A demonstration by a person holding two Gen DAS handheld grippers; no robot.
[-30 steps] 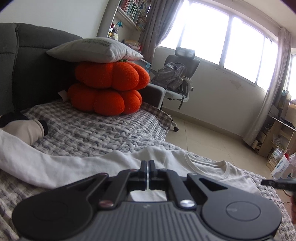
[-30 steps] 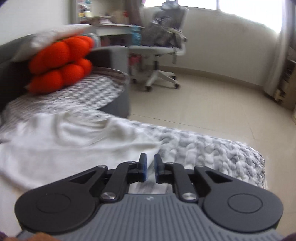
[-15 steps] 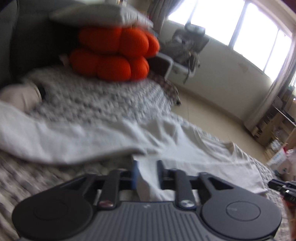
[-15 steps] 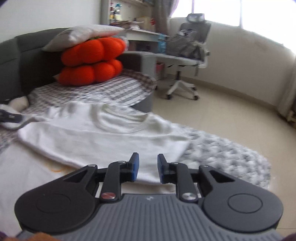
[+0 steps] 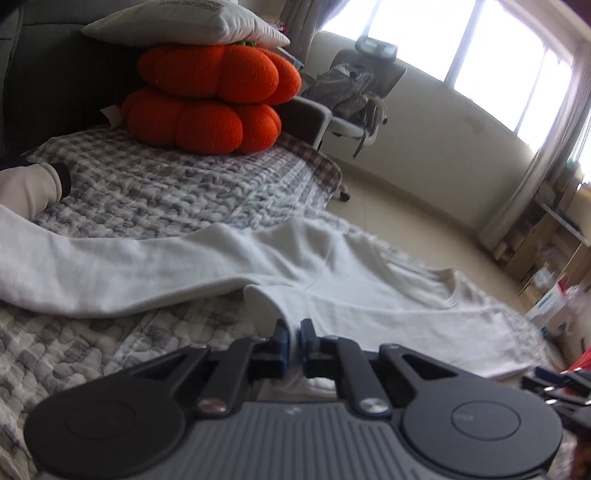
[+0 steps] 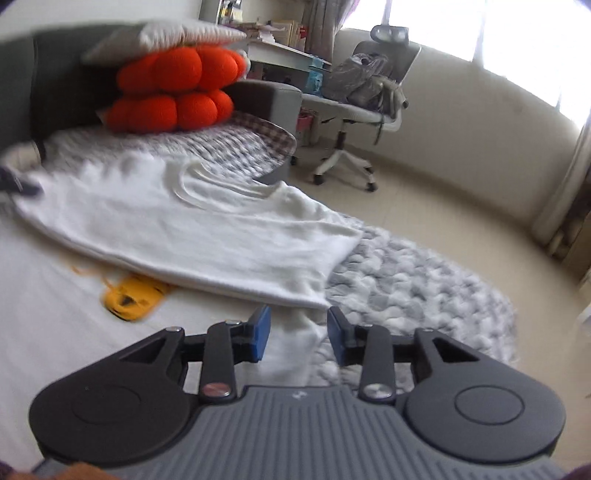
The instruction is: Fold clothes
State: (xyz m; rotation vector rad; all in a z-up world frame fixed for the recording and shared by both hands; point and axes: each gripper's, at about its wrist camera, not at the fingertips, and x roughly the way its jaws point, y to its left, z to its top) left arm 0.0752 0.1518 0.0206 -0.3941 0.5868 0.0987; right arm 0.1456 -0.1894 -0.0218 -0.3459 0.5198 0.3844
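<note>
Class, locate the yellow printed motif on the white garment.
In the right wrist view the yellow motif shows lower left on the white shirt, half tucked under its folded layer, left of the right gripper.

Two orange cushions (image 5: 218,70), one pillow (image 5: 184,20)

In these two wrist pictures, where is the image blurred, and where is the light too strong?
Left wrist view: windows blown out white, straight lines bent by the fisheye, white shirt slightly soft. Right wrist view: motion blur on the shirt, the orange cushions and the quilt; window glare at top right.
</note>
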